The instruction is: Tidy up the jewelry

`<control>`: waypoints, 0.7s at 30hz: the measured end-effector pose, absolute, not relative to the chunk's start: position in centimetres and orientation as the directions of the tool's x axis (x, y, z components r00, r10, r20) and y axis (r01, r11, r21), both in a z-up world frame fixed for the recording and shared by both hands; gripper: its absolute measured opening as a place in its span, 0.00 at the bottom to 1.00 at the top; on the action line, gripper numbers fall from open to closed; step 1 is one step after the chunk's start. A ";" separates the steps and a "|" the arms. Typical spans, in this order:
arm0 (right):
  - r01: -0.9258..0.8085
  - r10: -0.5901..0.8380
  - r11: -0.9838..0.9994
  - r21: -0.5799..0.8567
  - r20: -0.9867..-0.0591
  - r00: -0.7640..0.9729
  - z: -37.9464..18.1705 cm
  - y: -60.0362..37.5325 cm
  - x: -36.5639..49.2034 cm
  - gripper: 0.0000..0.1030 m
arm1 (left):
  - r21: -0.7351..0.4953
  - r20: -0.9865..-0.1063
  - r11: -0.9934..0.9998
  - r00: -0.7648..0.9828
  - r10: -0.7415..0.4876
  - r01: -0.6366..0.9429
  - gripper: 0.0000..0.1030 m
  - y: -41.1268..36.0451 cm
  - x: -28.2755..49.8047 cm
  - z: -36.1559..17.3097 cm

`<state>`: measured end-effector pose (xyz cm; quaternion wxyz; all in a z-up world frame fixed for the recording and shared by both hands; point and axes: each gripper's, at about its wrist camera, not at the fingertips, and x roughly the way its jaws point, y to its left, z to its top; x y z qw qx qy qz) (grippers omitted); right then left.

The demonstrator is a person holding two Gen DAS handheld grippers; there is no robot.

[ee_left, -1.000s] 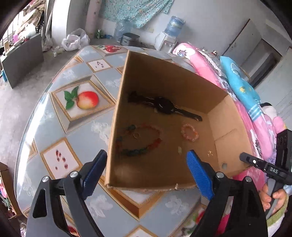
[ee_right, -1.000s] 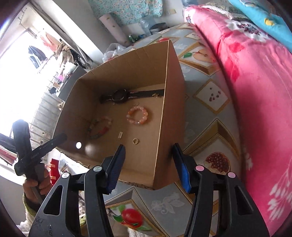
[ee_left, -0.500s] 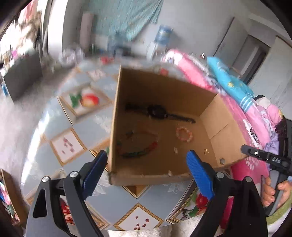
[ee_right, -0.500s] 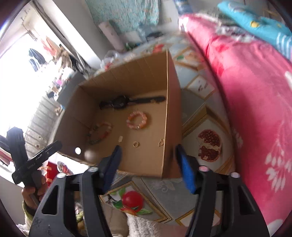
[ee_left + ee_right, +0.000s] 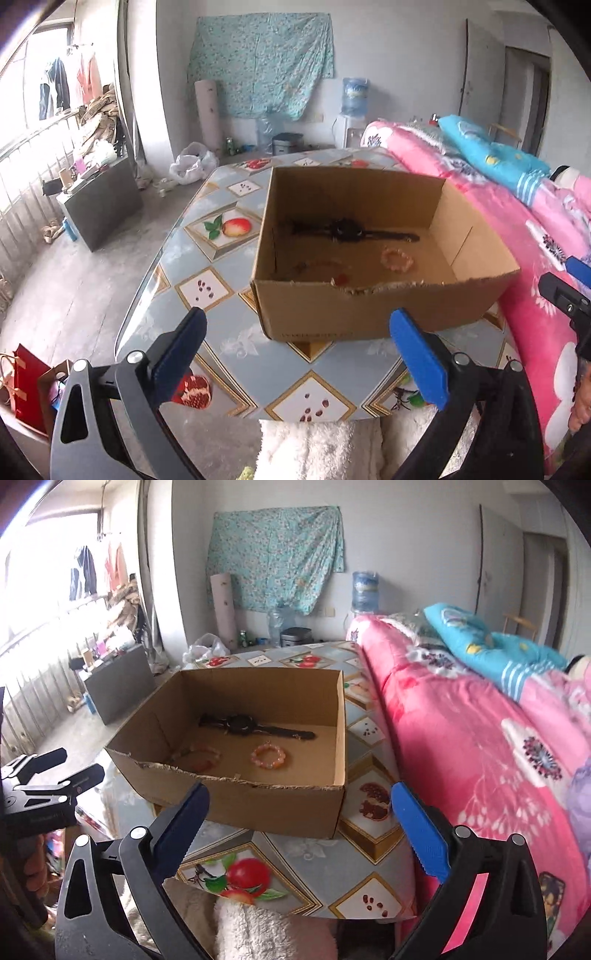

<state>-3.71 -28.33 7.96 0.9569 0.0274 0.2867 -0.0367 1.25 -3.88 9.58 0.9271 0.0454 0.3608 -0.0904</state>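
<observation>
An open cardboard box [image 5: 369, 314] [image 5: 258, 808] stands on the fruit-patterned table [image 5: 207, 291] [image 5: 332, 871]. Inside lie a black watch [image 5: 347, 230] [image 5: 243, 725], a pink bead bracelet [image 5: 397, 259] [image 5: 268, 757] and a multicoloured bead bracelet [image 5: 325, 267] [image 5: 199, 755], partly hidden by the near wall. My left gripper [image 5: 295, 350] is open and empty, pulled back in front of the box. My right gripper [image 5: 299, 819] is open and empty, also in front of the box. Each gripper shows at the edge of the other's view.
A pink floral quilt [image 5: 461, 746] and a blue pillow [image 5: 491, 155] lie right of the table. A white fluffy cloth [image 5: 306, 446] is under the grippers. A grey cabinet [image 5: 99, 199], a red bag [image 5: 26, 384] and clutter stand on the floor at left.
Both grippers have drawn back and dropped lower, from looking down into the box to looking at its near wall. Both stayed open and empty.
</observation>
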 end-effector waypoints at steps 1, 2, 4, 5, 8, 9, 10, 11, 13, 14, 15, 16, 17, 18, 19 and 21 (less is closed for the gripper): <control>0.085 -0.056 0.996 0.027 -0.548 0.835 7.9 -28.1 -3.7 0.92 | 0.037 -0.685 0.981 0.719 -0.113 0.189 0.95 -4.2 1.3 9.4; 0.084 -0.052 0.996 0.034 -0.547 0.836 7.6 -27.9 -3.8 0.92 | 0.058 -0.692 0.981 0.715 -0.094 0.185 0.95 -4.6 1.4 9.2; 0.087 -0.045 0.995 0.047 -0.568 0.822 7.0 -27.9 -3.4 0.92 | 0.088 -0.724 0.972 0.685 -0.087 0.217 0.95 -5.9 1.8 8.6; 0.094 -0.050 0.994 0.047 -0.573 0.818 6.8 -27.7 -3.6 0.92 | 0.088 -0.737 0.971 0.671 -0.086 0.220 0.95 -6.3 2.1 8.3; 0.115 -0.073 0.993 0.026 -0.628 0.775 5.6 -27.2 -2.8 0.92 | 0.052 -0.779 0.982 0.623 -0.075 0.184 0.95 -6.8 2.9 7.0; 0.116 -0.075 0.993 0.021 -0.646 0.760 5.4 -26.9 -2.7 0.92 | 0.042 -0.792 0.983 0.605 -0.076 0.179 0.95 -6.9 3.1 6.6; 0.113 -0.069 0.993 0.023 -0.666 0.743 5.0 -26.8 -2.3 0.92 | 0.039 -0.803 0.983 0.591 -0.074 0.177 0.95 -7.1 3.2 6.3; 0.112 -0.057 0.993 0.036 -0.687 0.724 4.5 -26.8 -1.8 0.92 | 0.041 -0.814 0.983 0.577 -0.071 0.178 0.95 -7.4 3.3 5.9; 0.121 -0.050 0.991 0.049 -0.715 0.697 3.8 -26.8 -1.1 0.92 | 0.051 -0.830 0.981 0.555 -0.063 0.187 0.95 -7.9 3.3 5.2; 0.126 -0.051 0.991 0.048 -0.732 0.679 3.5 -26.7 -0.7 0.92 | 0.052 -0.833 0.981 0.549 -0.061 0.188 0.95 -8.2 3.3 5.0; 0.127 -0.052 0.991 0.045 -0.741 0.669 3.2 -26.6 -0.4 0.92 | 0.049 -0.838 0.980 0.541 -0.066 0.195 0.95 -8.4 3.4 4.8; 0.127 -0.052 0.991 0.044 -0.746 0.664 3.0 -26.5 -0.3 0.92 | 0.050 -0.840 0.979 0.539 -0.066 0.198 0.95 -8.5 3.4 4.7; 0.128 -0.054 0.991 0.041 -0.750 0.659 2.9 -26.4 -0.2 0.92 | 0.059 -0.839 0.979 0.541 -0.057 0.195 0.95 -8.7 3.4 4.7; 0.131 -0.056 0.991 0.040 -0.752 0.656 2.9 -26.4 -0.1 0.92 | 0.069 -0.839 0.979 0.542 -0.047 0.192 0.95 -8.8 3.5 4.6; 0.132 -0.057 0.990 0.040 -0.755 0.654 2.9 -26.3 0.0 0.92 | 0.070 -0.839 0.979 0.542 -0.045 0.191 0.95 -8.8 3.6 4.6; 0.138 -0.054 0.989 0.046 -0.763 0.644 2.8 -26.5 0.3 0.92 | 0.065 -0.842 0.980 0.538 -0.048 0.190 0.95 -8.8 3.9 4.7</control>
